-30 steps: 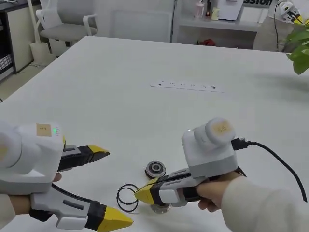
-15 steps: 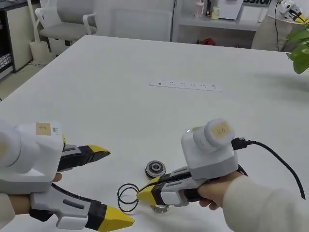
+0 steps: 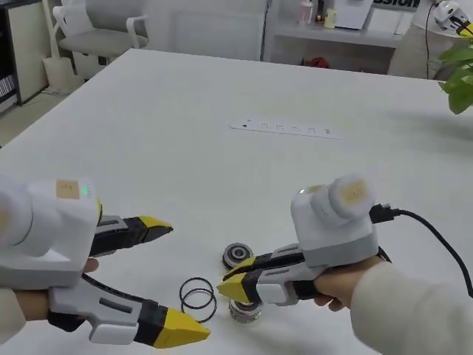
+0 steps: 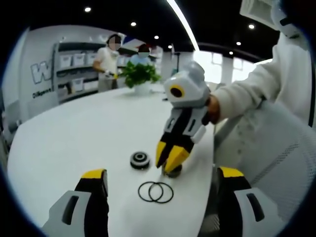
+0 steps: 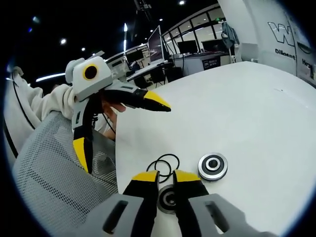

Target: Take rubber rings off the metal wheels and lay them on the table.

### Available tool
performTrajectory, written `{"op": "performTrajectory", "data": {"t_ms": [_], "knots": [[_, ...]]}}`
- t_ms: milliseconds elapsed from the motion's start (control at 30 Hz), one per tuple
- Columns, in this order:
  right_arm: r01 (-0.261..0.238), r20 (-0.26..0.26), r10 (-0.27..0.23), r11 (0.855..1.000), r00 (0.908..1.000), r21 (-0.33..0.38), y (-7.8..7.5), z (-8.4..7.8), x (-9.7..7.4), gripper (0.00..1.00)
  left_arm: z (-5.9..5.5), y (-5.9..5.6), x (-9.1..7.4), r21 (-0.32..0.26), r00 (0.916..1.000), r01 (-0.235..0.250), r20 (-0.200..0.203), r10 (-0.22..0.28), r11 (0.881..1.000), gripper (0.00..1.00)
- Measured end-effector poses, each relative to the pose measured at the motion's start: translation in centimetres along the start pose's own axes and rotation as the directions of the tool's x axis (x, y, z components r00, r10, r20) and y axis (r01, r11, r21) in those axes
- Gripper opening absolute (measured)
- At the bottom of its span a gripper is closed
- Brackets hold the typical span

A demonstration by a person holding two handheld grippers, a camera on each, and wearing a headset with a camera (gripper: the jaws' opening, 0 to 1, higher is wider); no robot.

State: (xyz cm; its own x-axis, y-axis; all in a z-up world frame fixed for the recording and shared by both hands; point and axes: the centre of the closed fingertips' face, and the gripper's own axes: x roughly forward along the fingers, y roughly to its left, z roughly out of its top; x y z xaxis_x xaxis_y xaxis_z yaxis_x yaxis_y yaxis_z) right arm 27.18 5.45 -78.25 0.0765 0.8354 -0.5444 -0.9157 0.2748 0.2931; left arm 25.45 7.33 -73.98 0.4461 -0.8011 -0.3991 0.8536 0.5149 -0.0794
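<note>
The left gripper [image 3: 168, 279] is held with its jaws wide apart and empty. The right gripper [image 3: 235, 285] is held at a metal wheel [image 3: 245, 311], jaws nearly together; a grip cannot be told. On the table [image 3: 222, 170], two rubber rings [image 3: 197, 298] are laid at the wheel's 9 o'clock, and a second wheel [image 3: 236, 255] is seen at 12.

Rubber rings [image 3: 198, 298]: two thin black loops, off the wheels, lying flat on the white table [image 3: 222, 170] and overlapping like chain links.
First wheel [image 3: 237, 255]: small round metal disc lying flat; silver rim, dark band and pale hub in the right gripper view. It sits near the rings, apart from them, with nothing touching it.
Second wheel [image 3: 245, 310]: flat on the table, just beside the rings, right under the near-closed tips of the right gripper [image 3: 233, 288]. Whether a ring is still on it cannot be told.
</note>
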Motion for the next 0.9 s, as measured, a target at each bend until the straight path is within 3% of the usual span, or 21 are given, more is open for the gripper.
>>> {"op": "performTrajectory", "data": {"t_ms": [100, 300, 700, 900], "knots": [[0.014, 0.006, -0.014, 1.000, 0.9999, -0.018, -0.4, 0.3, -0.5, 0.11, 0.5, 0.1, 0.1, 0.000, 1.0000, 0.003, 0.009, -0.003, 1.000, 0.93], [0.037, 0.053, -0.037, 0.999, 0.9979, -0.001, -1.3, 1.2, -1.9, 0.15, 1.5, 0.7, 0.4, 0.036, 0.9996, 0.007, -0.027, -0.006, 0.999, 0.93], [0.081, 0.142, -0.082, 0.997, 0.9865, 0.019, -3.5, 3.0, -4.3, 0.22, 6.4, 2.3, 1.0, 0.126, 0.9993, 0.030, -0.024, -0.028, 0.992, 0.93], [0.098, 0.155, -0.102, 0.995, 0.9825, 0.034, -4.5, 2.9, -5.1, 0.24, 8.3, 3.6, 2.1, 0.116, 0.9995, 0.032, 0.002, -0.033, 0.993, 0.92]]}}
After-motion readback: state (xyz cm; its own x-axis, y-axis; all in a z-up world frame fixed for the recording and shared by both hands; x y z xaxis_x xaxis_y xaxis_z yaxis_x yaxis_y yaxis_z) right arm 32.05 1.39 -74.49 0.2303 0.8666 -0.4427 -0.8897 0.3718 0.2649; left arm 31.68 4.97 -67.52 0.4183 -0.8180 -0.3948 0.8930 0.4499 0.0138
